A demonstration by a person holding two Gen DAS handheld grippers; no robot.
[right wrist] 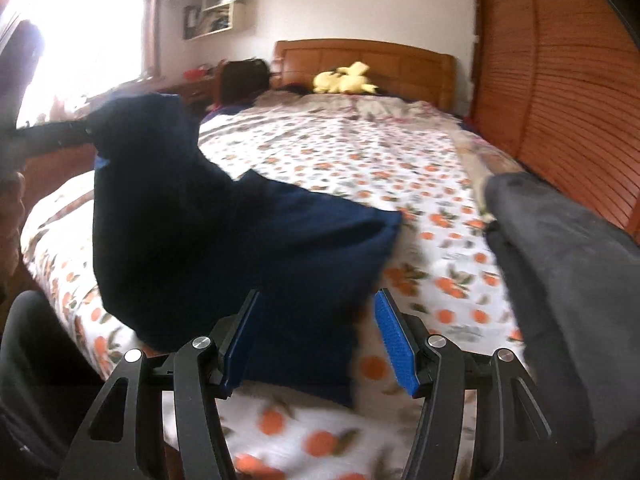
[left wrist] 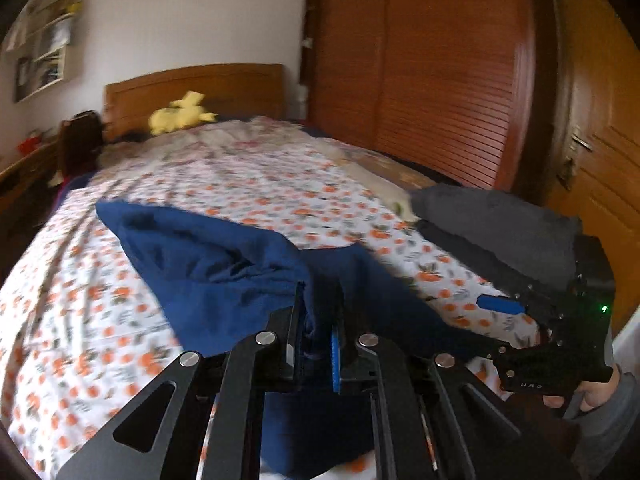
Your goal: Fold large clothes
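Black linkage arms fill the bottom of both wrist views, and beyond them spreads the bed (left wrist: 224, 184), its sheet (right wrist: 360, 160) white with an orange-fruit print. Behind it stand a slatted wooden wardrobe (left wrist: 440, 80) along the right side and a wooden headboard (right wrist: 360, 60) at the far end. A navy garment (left wrist: 208, 256) is the largest thing on the sheet: its far part rests on the print, while its near part is lifted and gathered up toward the cameras. A grey garment (right wrist: 568, 280) lies folded near the right edge of the bed, apart from the navy one.

Left gripper (left wrist: 320, 320) has its jaws pressed together on a bunched fold of the navy cloth, with fabric showing between the black finger and the blue pad. From the right wrist view, that same cloth hangs in a dark peak from the left tool at upper left. Right gripper (right wrist: 316, 340) has its jaws standing apart, blue pads facing each other; the navy cloth lies beyond and between them, but the pads do not press on it. A hand (left wrist: 596, 396) holds the right tool's handle. A yellow plush toy (left wrist: 180, 114) sits by the headboard, and a wall shelf (right wrist: 220, 0) hangs above
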